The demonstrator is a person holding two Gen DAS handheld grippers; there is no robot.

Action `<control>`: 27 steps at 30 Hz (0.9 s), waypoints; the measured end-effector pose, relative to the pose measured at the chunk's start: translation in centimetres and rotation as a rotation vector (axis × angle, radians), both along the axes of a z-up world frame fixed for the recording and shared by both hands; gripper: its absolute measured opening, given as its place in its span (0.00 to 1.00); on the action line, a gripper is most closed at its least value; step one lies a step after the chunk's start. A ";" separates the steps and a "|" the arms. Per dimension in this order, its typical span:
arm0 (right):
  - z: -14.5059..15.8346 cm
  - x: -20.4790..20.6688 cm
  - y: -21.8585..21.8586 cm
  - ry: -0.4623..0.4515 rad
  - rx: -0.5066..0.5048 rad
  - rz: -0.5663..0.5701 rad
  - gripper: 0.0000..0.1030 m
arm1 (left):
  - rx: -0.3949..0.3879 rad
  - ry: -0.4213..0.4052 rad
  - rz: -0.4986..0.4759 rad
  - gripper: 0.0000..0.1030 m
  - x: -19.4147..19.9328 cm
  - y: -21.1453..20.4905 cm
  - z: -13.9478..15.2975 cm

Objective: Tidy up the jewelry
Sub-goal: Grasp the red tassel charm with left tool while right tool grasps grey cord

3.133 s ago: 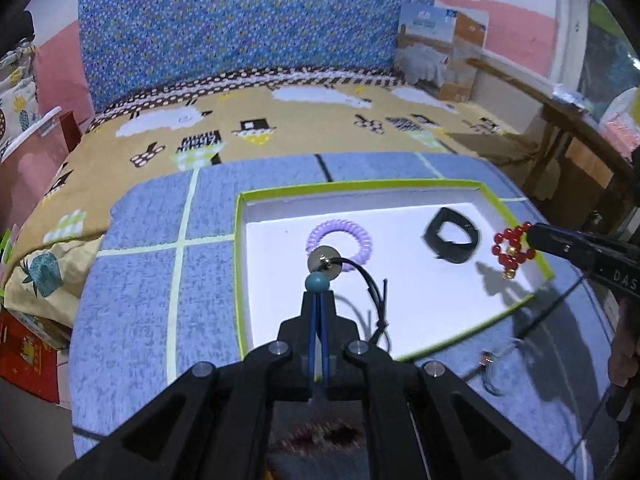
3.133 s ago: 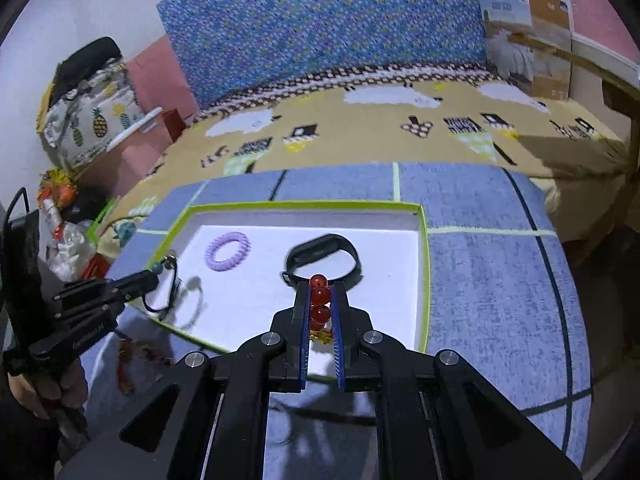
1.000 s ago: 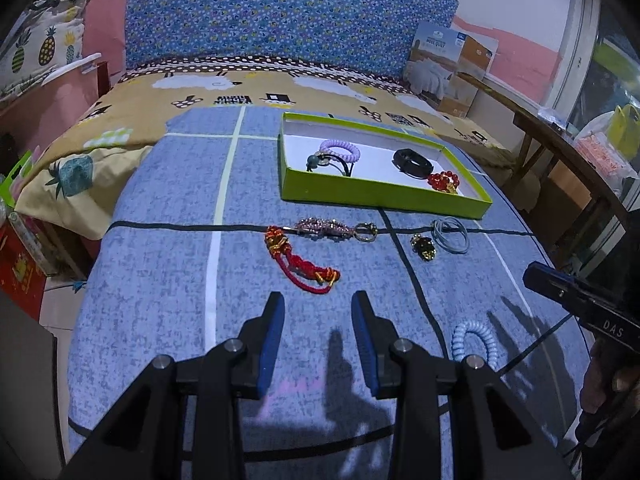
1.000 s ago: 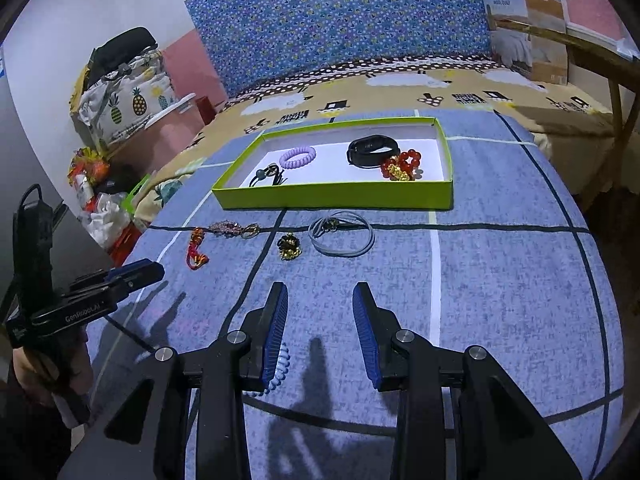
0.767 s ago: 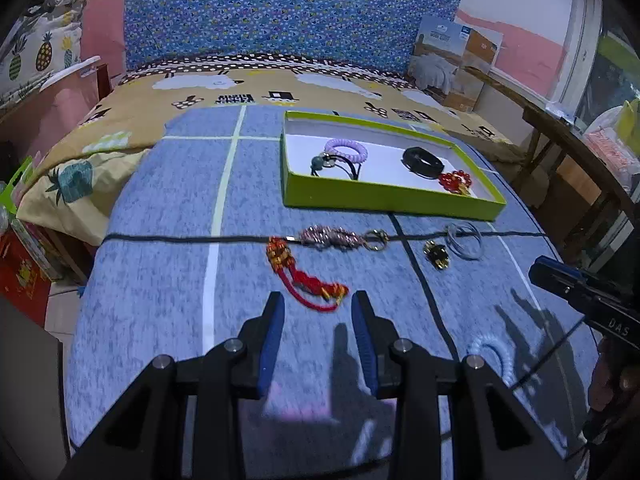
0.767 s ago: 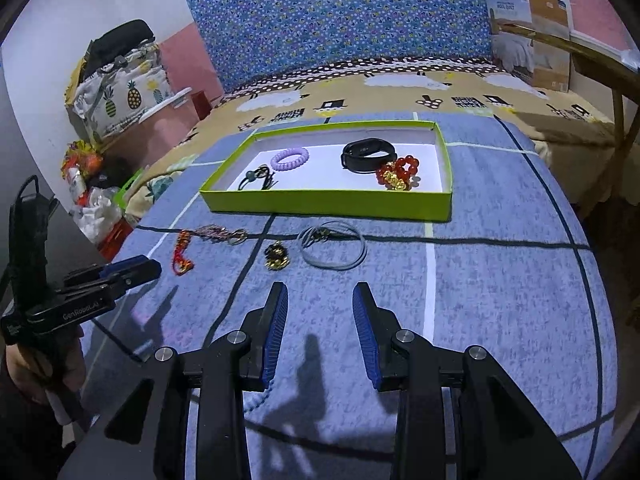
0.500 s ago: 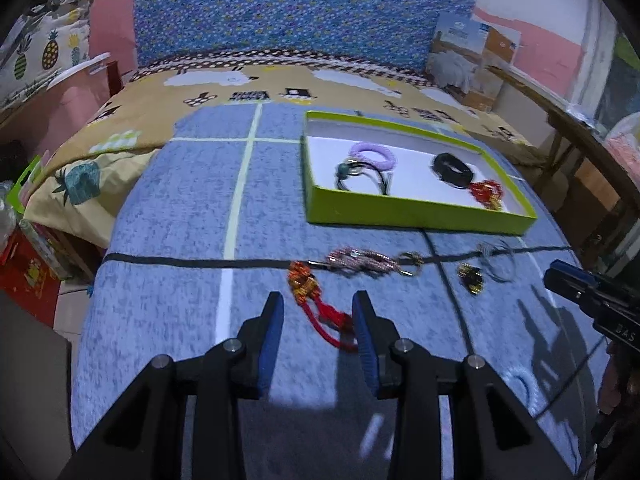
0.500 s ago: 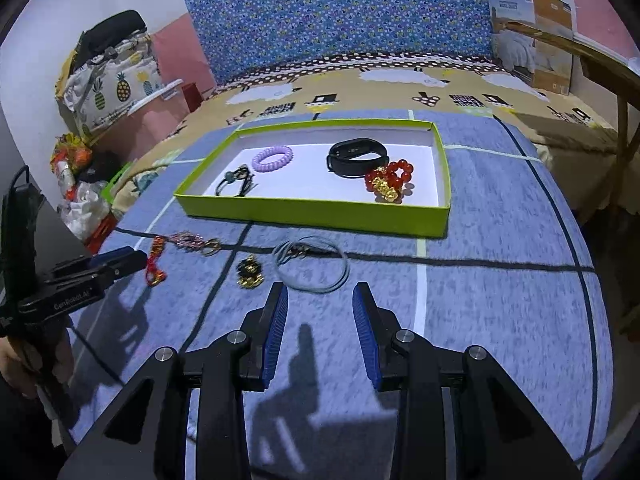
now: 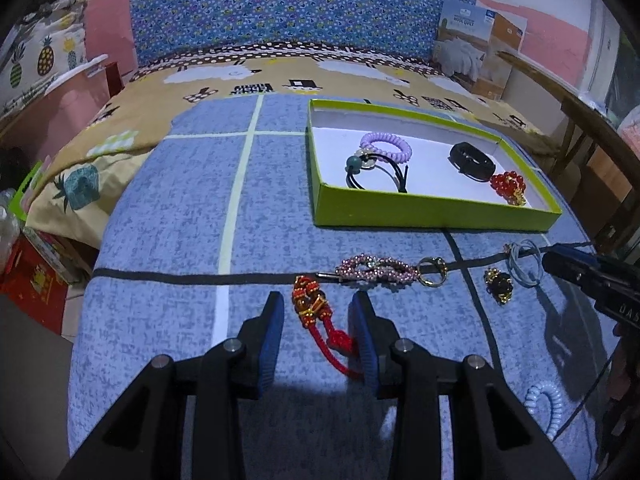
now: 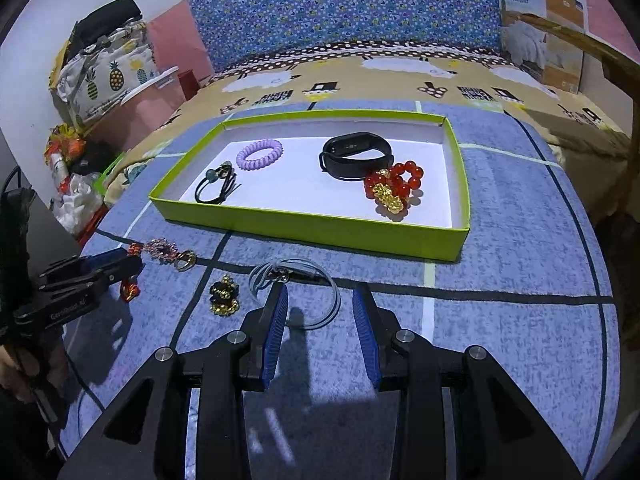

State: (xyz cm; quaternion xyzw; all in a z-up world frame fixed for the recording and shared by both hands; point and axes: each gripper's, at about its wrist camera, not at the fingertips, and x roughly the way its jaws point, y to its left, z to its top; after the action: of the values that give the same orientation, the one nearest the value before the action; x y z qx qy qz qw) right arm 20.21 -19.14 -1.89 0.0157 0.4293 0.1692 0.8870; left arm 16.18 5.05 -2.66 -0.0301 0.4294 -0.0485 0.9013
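A green tray [image 9: 434, 213] [image 10: 308, 227] with a white floor holds a purple coil tie [image 10: 259, 154], a black cord with a teal bead [image 10: 215, 187], a black band [image 10: 355, 155] and a red bead bracelet [image 10: 394, 187]. On the blue cloth lie a red knotted cord [image 9: 316, 320], a pink beaded keychain [image 9: 378, 273], a black-gold charm [image 10: 224, 295], a grey ring cord [image 10: 298, 294] and a pale blue coil [image 9: 546, 402]. My left gripper [image 9: 320, 326] is open with its jaws either side of the red cord. My right gripper [image 10: 320, 312] is open over the grey ring cord.
The cloth covers a low table in front of a bed with a yellow printed cover [image 9: 280, 76]. A cardboard box [image 9: 480, 46] and a wooden chair [image 9: 592, 128] stand at the right. Bags and clutter [image 10: 104, 68] lie at the left.
Both grippers have moved forward and lower toward the loose pieces. The red cord now lies between the left jaws, and the grey ring cord lies under the right jaws.
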 end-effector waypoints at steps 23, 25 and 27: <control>0.0 0.4 1.4 -0.031 -0.066 0.045 0.01 | -0.031 -0.056 -0.071 0.13 -1.7 -1.0 1.5; 0.5 0.1 1.3 -0.044 -0.059 0.043 0.01 | -0.042 -0.068 -0.077 0.13 -1.9 -0.9 1.9; 1.0 -0.2 1.3 -0.055 -0.052 0.044 0.01 | -0.054 -0.083 -0.086 0.13 -2.1 -1.0 2.5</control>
State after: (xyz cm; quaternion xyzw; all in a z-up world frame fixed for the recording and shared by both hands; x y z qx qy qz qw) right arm 20.03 -17.89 -0.87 -0.0214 0.4092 0.1777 0.8947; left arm 14.09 4.03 -0.15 -0.0339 0.3913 -0.1000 0.9142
